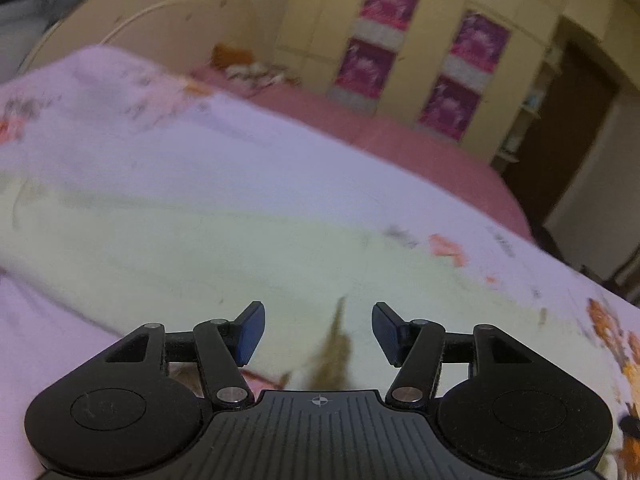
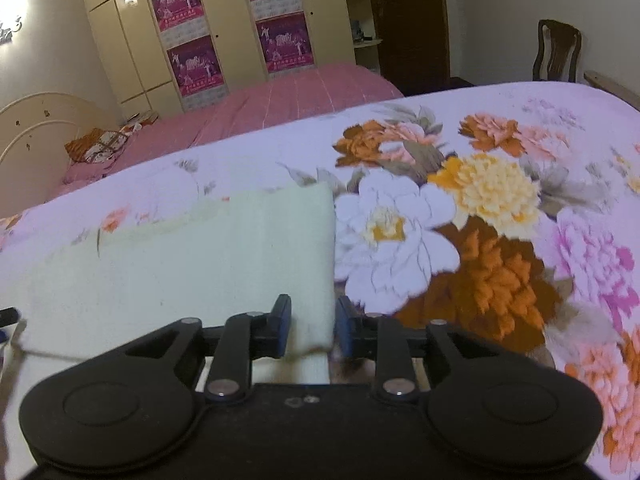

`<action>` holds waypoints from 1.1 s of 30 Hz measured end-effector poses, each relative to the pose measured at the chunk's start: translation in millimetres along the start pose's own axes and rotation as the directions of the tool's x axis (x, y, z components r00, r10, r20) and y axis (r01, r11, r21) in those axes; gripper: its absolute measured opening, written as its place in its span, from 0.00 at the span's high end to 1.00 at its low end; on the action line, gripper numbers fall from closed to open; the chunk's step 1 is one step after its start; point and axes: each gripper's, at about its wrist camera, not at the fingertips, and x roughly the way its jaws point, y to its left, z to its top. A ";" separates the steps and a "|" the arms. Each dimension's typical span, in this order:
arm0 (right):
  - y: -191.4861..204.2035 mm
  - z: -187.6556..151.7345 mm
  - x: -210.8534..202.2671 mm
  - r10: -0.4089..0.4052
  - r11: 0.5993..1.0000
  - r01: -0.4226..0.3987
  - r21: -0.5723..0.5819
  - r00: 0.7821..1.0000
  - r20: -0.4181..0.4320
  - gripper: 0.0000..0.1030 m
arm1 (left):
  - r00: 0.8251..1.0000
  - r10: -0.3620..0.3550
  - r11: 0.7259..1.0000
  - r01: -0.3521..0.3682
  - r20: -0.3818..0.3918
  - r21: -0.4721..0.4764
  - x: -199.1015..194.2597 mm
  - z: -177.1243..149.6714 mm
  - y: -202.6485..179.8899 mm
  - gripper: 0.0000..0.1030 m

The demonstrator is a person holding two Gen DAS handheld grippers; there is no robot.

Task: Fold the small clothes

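A pale green-white small garment [image 1: 192, 248] lies flat on the floral bedspread [image 1: 200, 140]. In the left wrist view my left gripper [image 1: 318, 330] is open and empty, low over the garment's near edge. In the right wrist view the garment [image 2: 180, 264] fills the left half, its right edge running down between my fingers. My right gripper [image 2: 310, 326] is partly open, its jaws straddling that right edge near the corner without pinching it. The bedspread [image 2: 480, 220] lies to its right.
A second bed with a pink cover [image 2: 280, 100] stands beyond, with a cream headboard [image 1: 160, 16] and a patterned cloth [image 2: 100, 144] on it. Cream wardrobes with purple posters [image 2: 192, 60] line the wall. A dark doorway [image 2: 408, 20] and a wooden chair [image 2: 556, 52] are at the right.
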 end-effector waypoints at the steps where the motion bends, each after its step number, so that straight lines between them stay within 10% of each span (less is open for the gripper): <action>1: 1.9 3.2 2.9 -0.001 1.000 0.001 -0.002 1.000 0.005 0.75 | 1.000 -0.018 1.000 0.018 0.007 0.025 -0.9 1.1 -6.1 0.43; 12: 23.6 8.0 48.6 -0.027 0.995 0.022 -0.094 0.998 -0.055 0.78 | 0.992 -0.054 0.978 0.076 -0.112 0.197 36.3 -12.1 -42.8 0.43; 20: 43.4 7.2 15.0 0.047 0.995 -0.049 -0.086 0.999 -0.022 0.65 | 0.991 -0.028 0.994 0.042 -0.131 0.100 3.7 -6.3 -18.6 0.23; 33: 140.7 -22.3 -12.7 0.215 0.958 -0.224 -0.179 0.974 -0.070 0.53 | 0.985 0.118 0.979 -0.136 -0.122 -0.149 -37.5 -2.8 118.7 0.23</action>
